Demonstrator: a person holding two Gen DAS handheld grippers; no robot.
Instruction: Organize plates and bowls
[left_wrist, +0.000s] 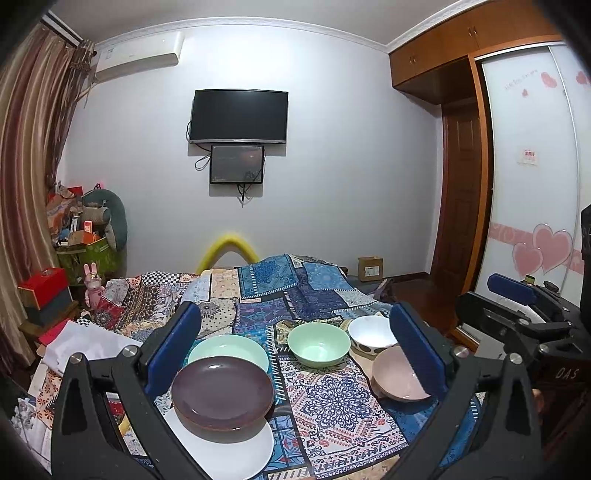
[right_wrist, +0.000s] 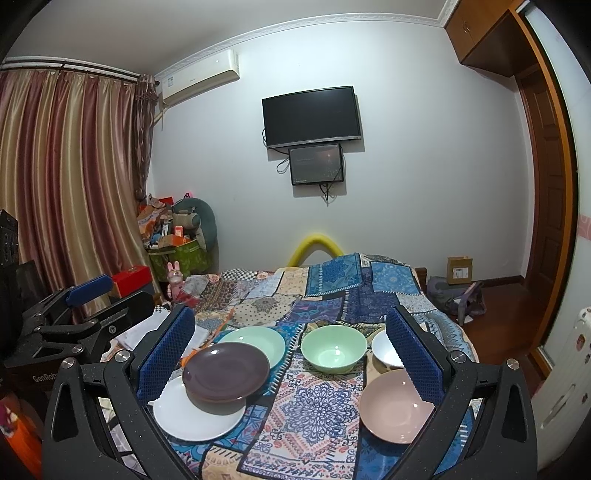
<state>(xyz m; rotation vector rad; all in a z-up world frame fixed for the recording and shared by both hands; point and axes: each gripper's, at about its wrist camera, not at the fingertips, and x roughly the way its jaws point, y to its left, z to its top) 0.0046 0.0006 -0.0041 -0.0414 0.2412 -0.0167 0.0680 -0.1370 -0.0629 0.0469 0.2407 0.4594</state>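
On a patchwork cloth, a brown plate (left_wrist: 222, 392) (right_wrist: 226, 372) rests on a white plate (left_wrist: 229, 448) (right_wrist: 195, 415), with a mint plate (left_wrist: 229, 351) (right_wrist: 258, 341) behind. To the right stand a mint bowl (left_wrist: 318, 344) (right_wrist: 333, 349), a white dotted bowl (left_wrist: 370, 331) (right_wrist: 386, 349) and a pink bowl (left_wrist: 397, 374) (right_wrist: 395, 404). My left gripper (left_wrist: 295, 354) is open and empty, above the near dishes. My right gripper (right_wrist: 290, 356) is open and empty. Each gripper shows at the edge of the other's view.
The patchwork cloth (left_wrist: 325, 402) (right_wrist: 314, 402) covers a bed. Clutter and boxes (left_wrist: 48, 291) lie to the left. A wardrobe (left_wrist: 528, 166) and door stand on the right. A TV (right_wrist: 311, 116) hangs on the far wall.
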